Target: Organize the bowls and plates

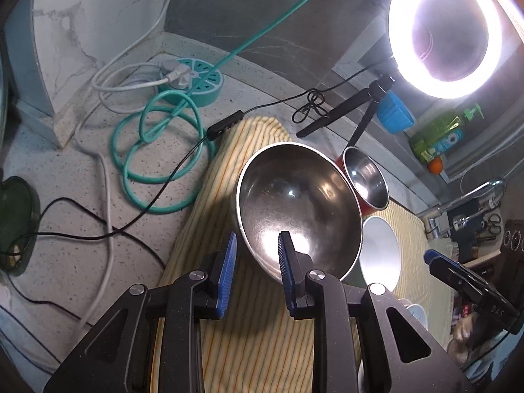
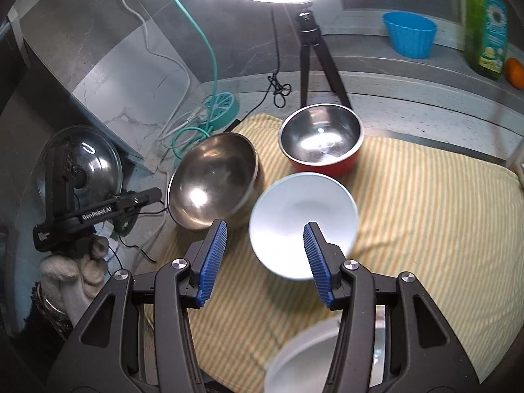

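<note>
L gripper (image 1: 257,258): jaws apart, near rim of steel bowl (image 1: 296,206) between fingers. R gripper (image 2: 264,255): jaws apart over white bowl (image 2: 303,222) on striped cloth (image 2: 425,203).

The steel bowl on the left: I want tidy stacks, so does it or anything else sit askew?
Yes. The large steel bowl tips on its side on the striped cloth; red bowl sits upright.

Ahead of you, 3 bowls crowd the striped cloth (image 2: 425,196): steel bowl (image 2: 213,180), white bowl (image 2: 303,209), red-sided bowl (image 2: 322,137). The cloth's right half lies bare. The tripod (image 2: 316,55) and teal cable (image 1: 157,150) hem in the far side.
</note>
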### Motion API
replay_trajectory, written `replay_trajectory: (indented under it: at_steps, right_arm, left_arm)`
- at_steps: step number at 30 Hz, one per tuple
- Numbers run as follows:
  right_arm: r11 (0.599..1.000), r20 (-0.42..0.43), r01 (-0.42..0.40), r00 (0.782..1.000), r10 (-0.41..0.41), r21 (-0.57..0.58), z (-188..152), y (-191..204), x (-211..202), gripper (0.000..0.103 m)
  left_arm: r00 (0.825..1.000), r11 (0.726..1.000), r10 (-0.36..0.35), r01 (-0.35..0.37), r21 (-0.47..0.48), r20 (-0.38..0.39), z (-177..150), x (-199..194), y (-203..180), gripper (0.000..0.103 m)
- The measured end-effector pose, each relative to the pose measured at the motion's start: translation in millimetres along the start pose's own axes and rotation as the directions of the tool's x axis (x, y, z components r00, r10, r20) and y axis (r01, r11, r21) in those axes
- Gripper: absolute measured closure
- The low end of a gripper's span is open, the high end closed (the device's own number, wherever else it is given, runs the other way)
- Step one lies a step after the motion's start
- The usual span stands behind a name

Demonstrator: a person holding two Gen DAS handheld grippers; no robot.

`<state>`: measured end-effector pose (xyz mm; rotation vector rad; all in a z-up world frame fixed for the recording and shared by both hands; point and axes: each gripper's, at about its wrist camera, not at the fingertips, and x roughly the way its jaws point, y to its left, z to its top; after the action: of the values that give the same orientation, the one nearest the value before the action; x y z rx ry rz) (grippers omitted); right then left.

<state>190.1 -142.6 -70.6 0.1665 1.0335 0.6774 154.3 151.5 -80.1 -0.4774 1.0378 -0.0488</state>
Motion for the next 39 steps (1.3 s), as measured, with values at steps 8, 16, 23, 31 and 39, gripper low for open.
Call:
replay_trajectory:
  at_steps: [8, 16, 23, 31, 39]
  right_arm:
    - [1.000, -0.055, -0.019, 0.998, 0.019, 0.015, 32, 7, 49, 0.058]
    - [1.000, -0.094, 0.019, 0.995, -0.018, 0.011, 51, 7, 83, 0.064]
    - [0.999, -0.136, 0.049, 0.989, -0.052, -0.022, 53, 8, 105, 0.078]
    - [0.997, -0.169, 0.059, 0.983, -0.066, -0.045, 53, 11, 118, 0.085]
    - [0.998, -0.166, 0.046, 0.985, -0.055, -0.053, 52, 20, 113, 0.085]
  left_arm:
    - [0.998, 0.997, -0.054, 0.052, -0.064, -0.016, 13, 10, 14, 0.080]
    - [0.997, 0.994, -0.072, 0.069, -0.079, -0.041, 18, 24, 17, 0.080]
    - [0.995, 0.993, -0.079, 0.074, -0.090, -0.053, 18, 31, 20, 0.080]
    - [0.995, 0.994, -0.072, 0.067, -0.084, -0.062, 18, 37, 21, 0.080]
    - [0.997, 0.994, -0.055, 0.049, -0.094, -0.059, 14, 32, 23, 0.080]
